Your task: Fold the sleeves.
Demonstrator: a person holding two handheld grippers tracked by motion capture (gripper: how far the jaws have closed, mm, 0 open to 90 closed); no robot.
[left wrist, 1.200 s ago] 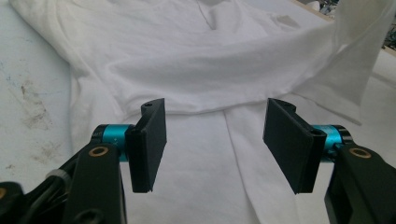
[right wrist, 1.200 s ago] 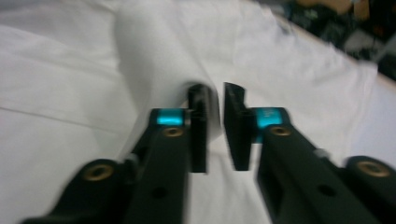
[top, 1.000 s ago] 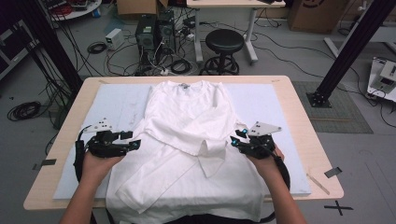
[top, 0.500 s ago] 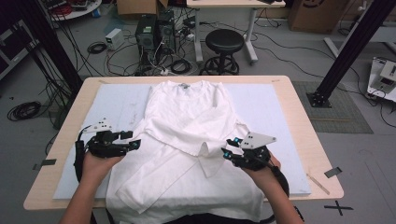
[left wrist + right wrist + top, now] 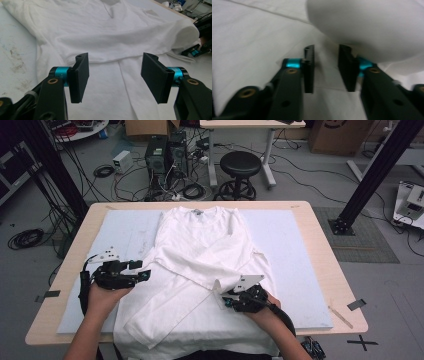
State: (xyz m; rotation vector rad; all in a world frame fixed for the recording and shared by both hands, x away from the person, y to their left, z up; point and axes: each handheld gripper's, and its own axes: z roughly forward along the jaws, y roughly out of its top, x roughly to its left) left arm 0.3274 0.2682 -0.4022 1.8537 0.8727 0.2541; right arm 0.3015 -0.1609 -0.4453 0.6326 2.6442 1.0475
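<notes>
tongs first, high view: left tongs sit at the left edge of the white long-sleeved cotton shirt, jaws apart, nothing between them. right tongs are low over the shirt's lower right part, just under the folded sleeve cuff; their jaws have just been closing. shirt lies flat, collar away from the person, both sleeves crossed over the chest, on a pale blue mat covering the wooden tabletop; hem hangs over the near edge.

left gripper view: left tongs wide, empty, hovering over flat cloth; the folded sleeve ridge runs across beyond them.

right gripper view: right tongs narrow but with a gap left, pads not pressing on anything i can see; a rounded fold of sleeve cloth bulges just above the tips, blurred.

handling, my read: light, limp, wrinkles easily, will drape and drag its layers if lifted from one spot. best pinched at a folded edge or cuff, taking both layers, moving low and slow so the fold holds.
</notes>
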